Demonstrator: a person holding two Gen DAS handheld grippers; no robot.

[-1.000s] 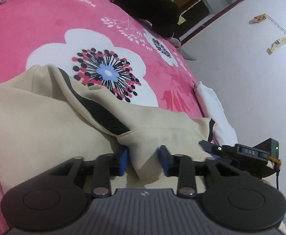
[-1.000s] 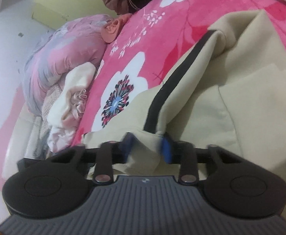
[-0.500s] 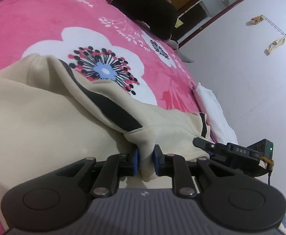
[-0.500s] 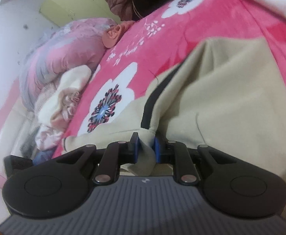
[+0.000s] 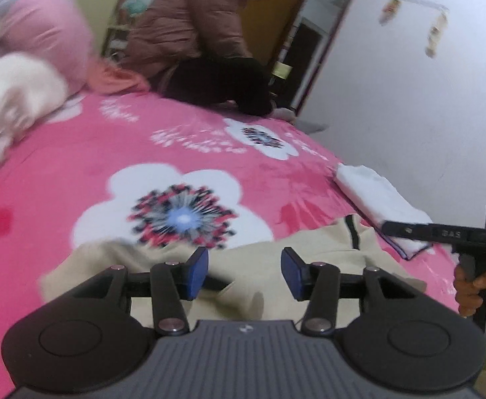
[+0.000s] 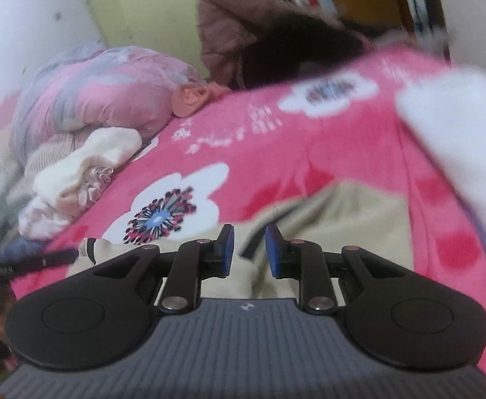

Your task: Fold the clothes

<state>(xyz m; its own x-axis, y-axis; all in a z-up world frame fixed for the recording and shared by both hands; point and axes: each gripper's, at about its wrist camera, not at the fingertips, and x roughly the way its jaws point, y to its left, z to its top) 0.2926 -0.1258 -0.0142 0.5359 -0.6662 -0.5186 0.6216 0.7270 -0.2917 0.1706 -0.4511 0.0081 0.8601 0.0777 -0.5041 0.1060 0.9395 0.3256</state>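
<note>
A beige garment with a black stripe lies on the pink flowered bedspread. My left gripper hovers just above it. Its jaws are opening, the blue pads stand wide apart, and nothing is pinched between them. In the right wrist view the same garment lies under my right gripper. Its jaws are opening too, with a narrower gap, and the pads do not press on the cloth. The right gripper's body, held by a hand, shows at the left view's right edge.
A folded white cloth lies at the bed's right edge by the white wall. A person in a brown jacket sits at the far end. A pink quilt and a pile of pale clothes fill the left.
Half a second ago both grippers pinched a fold of the beige garment. Both have let go, opened and risen, and the views have rolled to level.
</note>
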